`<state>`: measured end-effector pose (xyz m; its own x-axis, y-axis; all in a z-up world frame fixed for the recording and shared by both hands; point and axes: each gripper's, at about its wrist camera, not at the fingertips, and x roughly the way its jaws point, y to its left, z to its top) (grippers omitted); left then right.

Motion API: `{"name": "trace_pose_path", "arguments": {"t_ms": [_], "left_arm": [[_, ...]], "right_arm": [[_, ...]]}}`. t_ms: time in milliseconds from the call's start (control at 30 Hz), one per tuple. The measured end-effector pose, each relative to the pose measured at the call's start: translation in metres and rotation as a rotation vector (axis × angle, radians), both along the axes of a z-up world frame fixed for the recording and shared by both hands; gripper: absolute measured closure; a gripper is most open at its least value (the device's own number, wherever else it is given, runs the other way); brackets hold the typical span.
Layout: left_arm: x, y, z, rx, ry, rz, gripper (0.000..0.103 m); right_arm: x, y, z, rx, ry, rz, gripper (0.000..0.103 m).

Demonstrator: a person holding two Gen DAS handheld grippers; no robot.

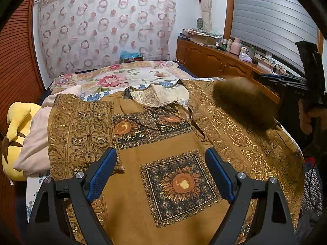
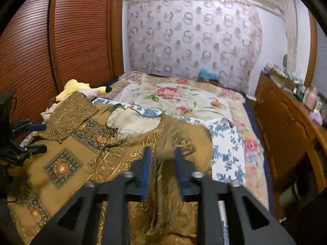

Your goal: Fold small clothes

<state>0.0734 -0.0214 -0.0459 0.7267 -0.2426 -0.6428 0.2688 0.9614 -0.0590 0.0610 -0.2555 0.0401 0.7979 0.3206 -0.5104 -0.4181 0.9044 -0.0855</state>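
A brown tunic (image 1: 169, 163) with sunflower squares and gold-patterned sleeves lies spread on the bed, neckline away from me. Its left sleeve (image 1: 79, 130) is folded in over the body. My left gripper (image 1: 161, 159) hovers open and empty above the tunic's middle; it also shows at the left edge of the right wrist view (image 2: 37, 137). My right gripper (image 2: 162, 151) is shut on the tunic's right sleeve (image 2: 175, 143), a blurred bunch of cloth lifted above the bed. That raised sleeve shows blurred in the left wrist view (image 1: 243, 102).
The bed carries a floral quilt (image 2: 179, 96) and a blue-flowered sheet (image 2: 226, 143). A yellow plush toy (image 1: 16, 134) and pink pillow (image 1: 36, 140) lie at the left. A wooden cabinet (image 2: 286, 126) with clutter stands right; a slatted wardrobe (image 2: 61, 40) stands left.
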Motion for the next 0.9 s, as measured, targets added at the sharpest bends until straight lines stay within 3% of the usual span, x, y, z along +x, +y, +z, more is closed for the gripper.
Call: {"name": "trace_pose_path", "arguments": {"t_ms": [33,100,533,700,900], "left_arm": [[0.000,0.001,0.000,-0.001,-0.001,0.002,0.014],[0.001,0.005,-0.001,-0.005,-0.002,0.009,0.014],[0.002,0.016,-0.009,-0.016,0.014,0.038,0.014],[0.005,0.015,-0.011,-0.011,0.021,0.039,0.014],[0.017,0.022,-0.015,0.009,0.029,0.051,0.014]], "right_arm": [[0.000,-0.002,-0.003,-0.004,-0.001,-0.002,0.061],[0.006,-0.006,-0.010,-0.017,0.007,-0.027,0.054],[0.063,-0.019,-0.047,-0.012,0.199,-0.146,0.054],[0.060,-0.023,-0.047,-0.021,0.219,-0.141,0.054],[0.087,-0.019,-0.046,-0.036,0.238,-0.143,0.054]]}}
